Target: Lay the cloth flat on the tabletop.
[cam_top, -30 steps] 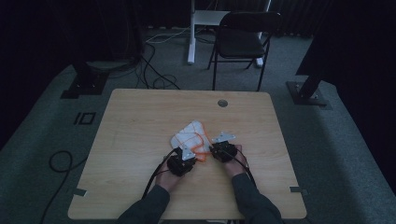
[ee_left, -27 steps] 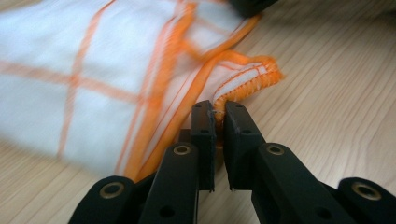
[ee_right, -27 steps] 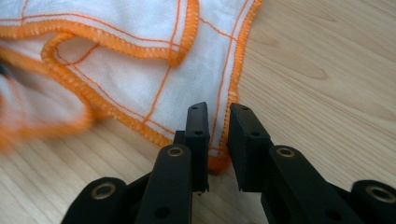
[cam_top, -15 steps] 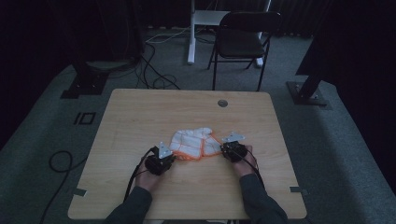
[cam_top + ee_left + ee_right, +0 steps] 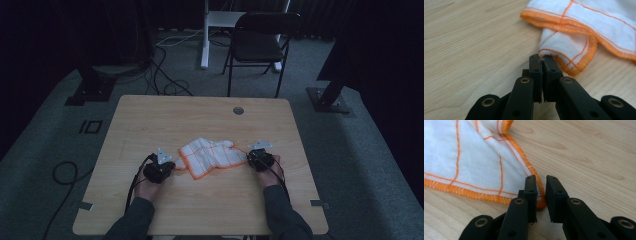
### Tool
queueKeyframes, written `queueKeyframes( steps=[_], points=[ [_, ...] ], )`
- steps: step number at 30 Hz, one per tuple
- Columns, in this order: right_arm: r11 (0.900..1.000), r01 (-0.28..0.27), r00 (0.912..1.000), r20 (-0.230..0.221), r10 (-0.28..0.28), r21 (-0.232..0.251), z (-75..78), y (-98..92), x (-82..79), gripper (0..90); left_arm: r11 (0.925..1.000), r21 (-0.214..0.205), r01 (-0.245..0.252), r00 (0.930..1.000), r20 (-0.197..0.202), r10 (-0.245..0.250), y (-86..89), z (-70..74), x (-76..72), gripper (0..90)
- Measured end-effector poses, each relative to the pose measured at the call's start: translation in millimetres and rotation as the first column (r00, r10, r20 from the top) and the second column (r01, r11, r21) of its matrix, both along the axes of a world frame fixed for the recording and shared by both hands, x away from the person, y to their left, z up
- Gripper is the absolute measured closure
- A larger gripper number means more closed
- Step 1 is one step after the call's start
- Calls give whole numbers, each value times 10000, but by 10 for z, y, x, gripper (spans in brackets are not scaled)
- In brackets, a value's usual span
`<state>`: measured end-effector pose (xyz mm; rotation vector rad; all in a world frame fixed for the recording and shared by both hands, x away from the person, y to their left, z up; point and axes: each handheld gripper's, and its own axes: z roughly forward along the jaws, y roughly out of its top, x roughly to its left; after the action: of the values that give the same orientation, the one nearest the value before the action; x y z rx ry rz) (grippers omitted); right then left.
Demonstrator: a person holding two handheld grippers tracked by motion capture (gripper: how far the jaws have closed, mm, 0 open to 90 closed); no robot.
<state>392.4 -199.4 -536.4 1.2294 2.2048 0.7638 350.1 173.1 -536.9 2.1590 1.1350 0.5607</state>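
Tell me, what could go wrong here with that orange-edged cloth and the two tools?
1. The left tool pinches only the very tip of the cloth. A firm pull could slip that corner free.
2. The right tool stands with a gap between its jaws, the cloth's orange hem between them. If it is not yet clamped, pulling would drag the cloth one-sided.
3. A corner is folded under near the left tool, so spreading may leave a crease.

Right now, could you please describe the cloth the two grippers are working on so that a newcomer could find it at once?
Start at the light wooden table in front of the black folding chair. Near the table's middle, between the left gripper and the right gripper, lies a rumpled white cloth. Its orange stitched hem and orange grid lines set it apart.
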Motion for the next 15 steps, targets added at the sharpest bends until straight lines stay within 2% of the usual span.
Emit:
queueKeyframes(
  steps=[3, 7, 8, 11, 15],
  points=[
    [9999, 36, 10000, 37, -36, -109, 6, 11, -1, 783, 9999, -78, -109, 9999, -58, 108, 25, 5, 17, 867],
    [9995, -222, 9996, 152, 219, 212, 43, 44, -51, 762, 9998, -192, -104, 9998, 159, 107, 34, 43, -6, 785],
    [9974, -653, 9975, 285, 644, 305, 100, 115, -116, 744, 9994, -290, -169, 9994, 291, 178, 55, 85, -25, 772],
    [9942, -997, 9944, 403, 980, 412, 146, 198, -158, 726, 9983, -485, -328, 9981, 503, 353, 87, 134, -61, 767],
    [9885, -1354, 9902, 427, 1328, 670, 178, 322, -187, 697, 9962, -810, -328, 9976, 589, 377, 125, 189, -91, 760]
  ],
)
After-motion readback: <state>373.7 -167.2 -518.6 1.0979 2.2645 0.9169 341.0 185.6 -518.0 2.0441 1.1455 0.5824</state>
